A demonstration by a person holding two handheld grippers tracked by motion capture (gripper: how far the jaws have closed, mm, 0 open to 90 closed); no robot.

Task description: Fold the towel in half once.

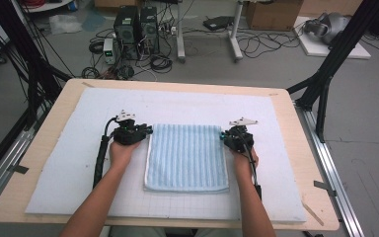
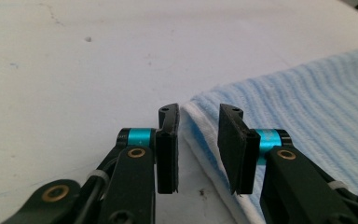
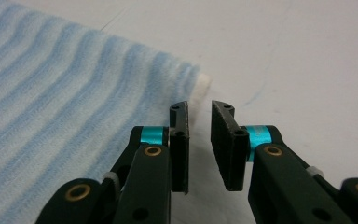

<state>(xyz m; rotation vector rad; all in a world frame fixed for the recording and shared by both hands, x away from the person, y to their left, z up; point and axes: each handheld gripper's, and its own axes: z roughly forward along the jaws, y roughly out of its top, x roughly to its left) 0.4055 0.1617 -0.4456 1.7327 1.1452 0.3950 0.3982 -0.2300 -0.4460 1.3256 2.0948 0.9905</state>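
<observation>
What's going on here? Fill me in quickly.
A person works a folded blue striped towel on a white mat with two hand-held grippers. The left gripper and the right gripper sit at the towel's two far corners, jaws slightly apart, gripping nothing. The towel lies flat.

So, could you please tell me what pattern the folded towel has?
The towel has light blue and white stripes, clearest in the right gripper view.

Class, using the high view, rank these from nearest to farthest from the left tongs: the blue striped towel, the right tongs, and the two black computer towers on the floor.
1. Blue striped towel: right beside the left tongs, at its far left corner.
2. Right tongs: across the towel, at its far right corner.
3. Black computer towers: on the floor beyond the table's far edge.
</observation>
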